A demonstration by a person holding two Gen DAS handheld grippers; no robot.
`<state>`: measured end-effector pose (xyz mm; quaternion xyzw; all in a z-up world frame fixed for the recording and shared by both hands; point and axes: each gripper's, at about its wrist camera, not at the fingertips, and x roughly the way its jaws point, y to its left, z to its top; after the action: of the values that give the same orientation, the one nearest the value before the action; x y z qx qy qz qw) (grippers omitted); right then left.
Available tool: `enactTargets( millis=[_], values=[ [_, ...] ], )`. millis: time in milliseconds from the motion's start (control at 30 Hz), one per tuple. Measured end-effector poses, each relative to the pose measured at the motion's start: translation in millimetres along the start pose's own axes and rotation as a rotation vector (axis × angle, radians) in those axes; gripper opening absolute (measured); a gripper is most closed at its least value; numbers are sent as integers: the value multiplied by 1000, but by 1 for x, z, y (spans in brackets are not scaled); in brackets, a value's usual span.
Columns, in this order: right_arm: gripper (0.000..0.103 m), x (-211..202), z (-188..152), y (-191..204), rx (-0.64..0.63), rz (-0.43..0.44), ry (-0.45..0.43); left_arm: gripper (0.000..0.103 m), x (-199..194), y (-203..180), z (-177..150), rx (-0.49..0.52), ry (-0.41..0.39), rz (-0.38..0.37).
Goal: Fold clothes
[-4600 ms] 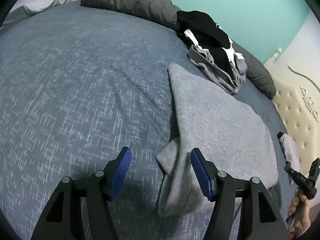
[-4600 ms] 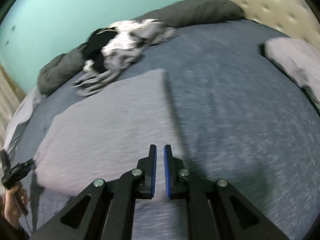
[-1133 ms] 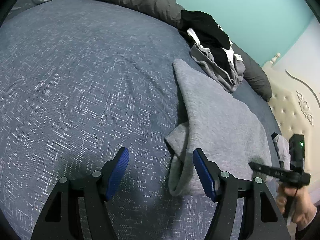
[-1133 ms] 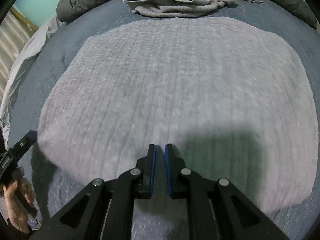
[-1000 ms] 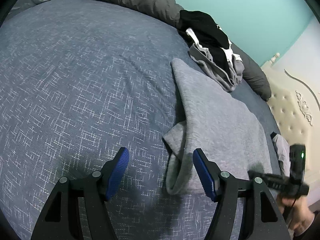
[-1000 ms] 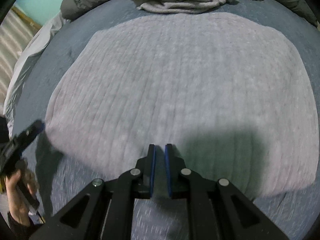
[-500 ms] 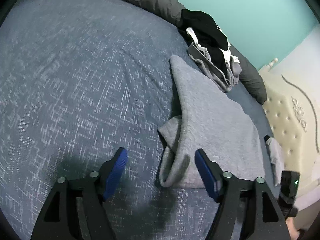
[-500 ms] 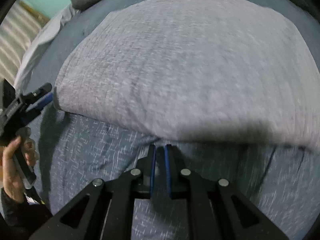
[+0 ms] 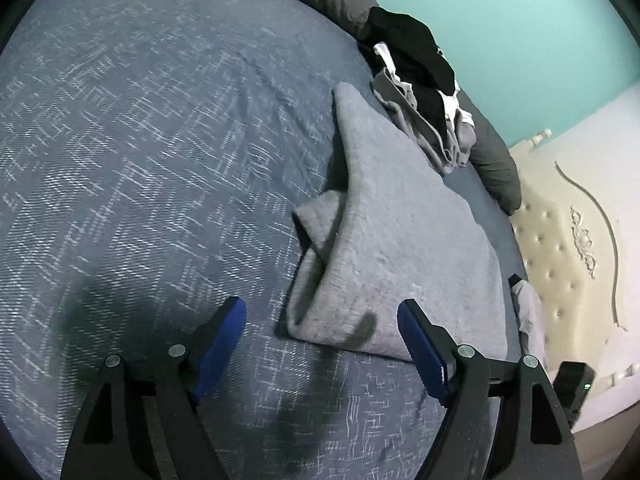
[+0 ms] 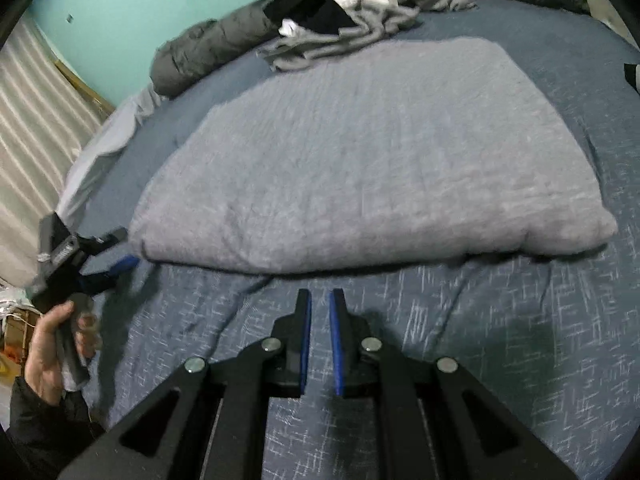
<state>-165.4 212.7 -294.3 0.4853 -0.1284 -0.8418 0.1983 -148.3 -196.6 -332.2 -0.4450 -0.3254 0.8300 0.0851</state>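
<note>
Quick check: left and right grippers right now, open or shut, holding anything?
Left gripper: open, holding nothing, near the grey garment.
Right gripper: shut, empty, over the bed cover.

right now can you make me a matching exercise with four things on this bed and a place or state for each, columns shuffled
Things:
1. folded light grey knit garment
2. pile of black, white and grey clothes
3. left hand-held gripper
4. right hand-held gripper

Places or states:
A. jaws shut, empty
B. lying flat mid-bed on the blue patterned bedspread
C. jaws wide open, empty
D. heaped at the far edge by the dark grey bolster

Pairs: 1-B, 2-D, 3-C, 4-A
</note>
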Motion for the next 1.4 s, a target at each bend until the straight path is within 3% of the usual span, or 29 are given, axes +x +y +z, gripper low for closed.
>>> enactTargets(
  millis=[200,300,500,700,867,1100,1400],
  values=[
    [9,7,9,34,-102,90,-11,81,6,-5,0,13,-1,31],
    [7,27,15,47,-127,102,39,81,8,-7,0,25,0,40],
    [0,67,21,33,-44,26,99,81,7,-7,1,36,5,37],
    [0,65,12,28,-28,-8,137,81,2,-4,2,17,-5,26],
    [1,43,24,40,-47,29,58,81,0,-4,1,19,-8,29],
    [0,64,28,30,-19,-11,69,81,-1,-6,2,38,-7,37],
    [0,14,13,17,-18,-65,-50,81,2,-5,0,21,7,28]
  ],
)
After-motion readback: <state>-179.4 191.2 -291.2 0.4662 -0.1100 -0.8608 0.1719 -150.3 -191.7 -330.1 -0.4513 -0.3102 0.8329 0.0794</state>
